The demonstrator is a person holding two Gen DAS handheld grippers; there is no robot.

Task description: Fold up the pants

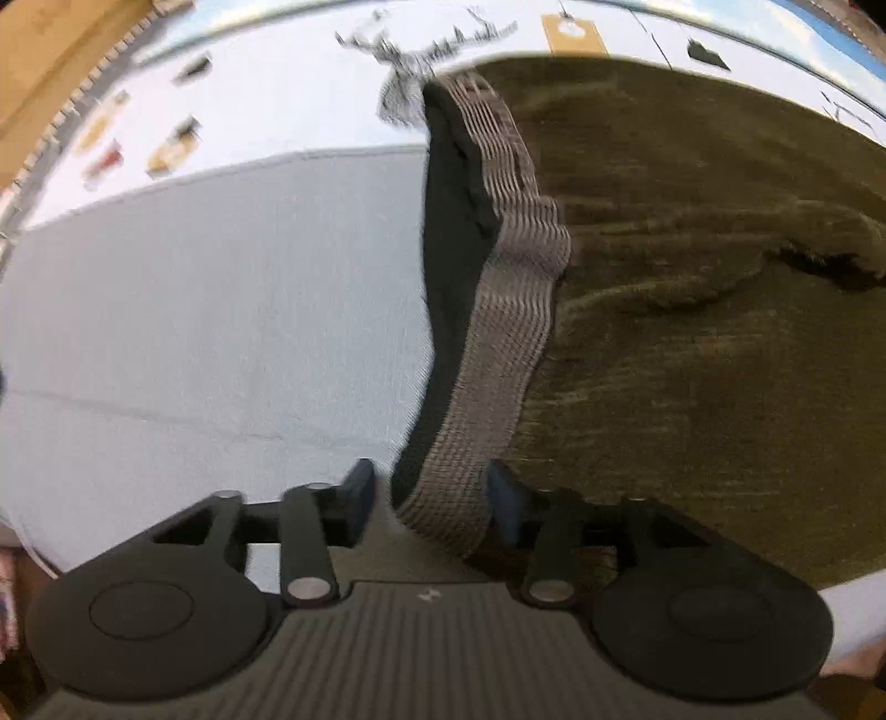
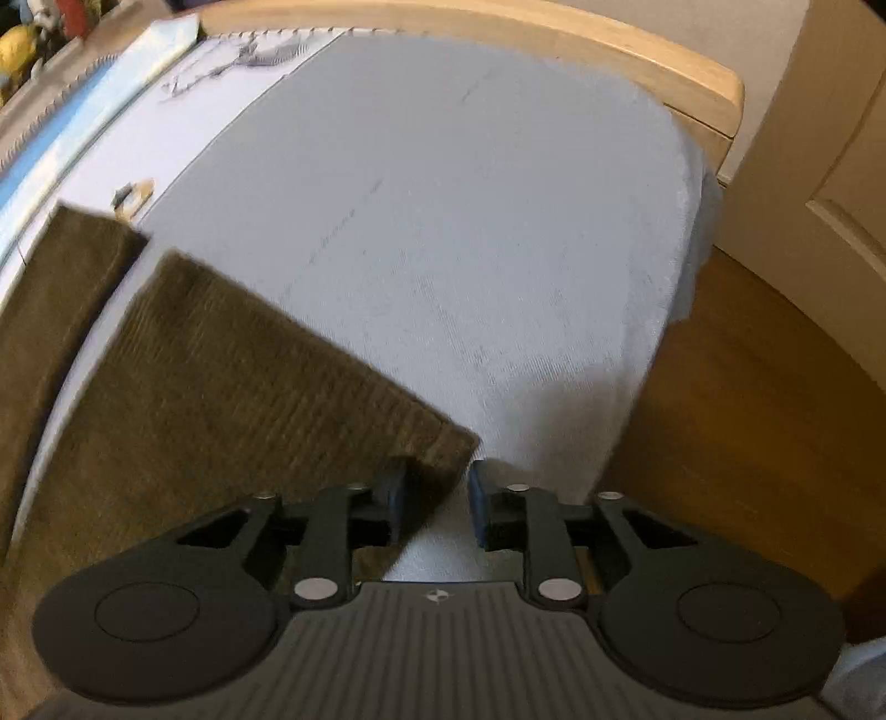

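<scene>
The right gripper (image 2: 434, 501) pointed down at the corner of an olive-brown pants leg (image 2: 221, 387) lying on a pale blue-grey sheet (image 2: 470, 221). Its jaws straddled that hem corner with a gap showing on the right side, so not clamped. A second leg (image 2: 50, 299) lay off to the left. A wooden bed frame (image 2: 554, 39) curved along the top, wood floor (image 2: 747, 387) at right.

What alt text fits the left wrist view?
The left gripper points down at olive-brown corduroy pants lying on a pale blue bed sheet, its fingers open on either side of the grey ribbed waistband. The waistband end lies between the blue pads, not yet pinched.
</scene>
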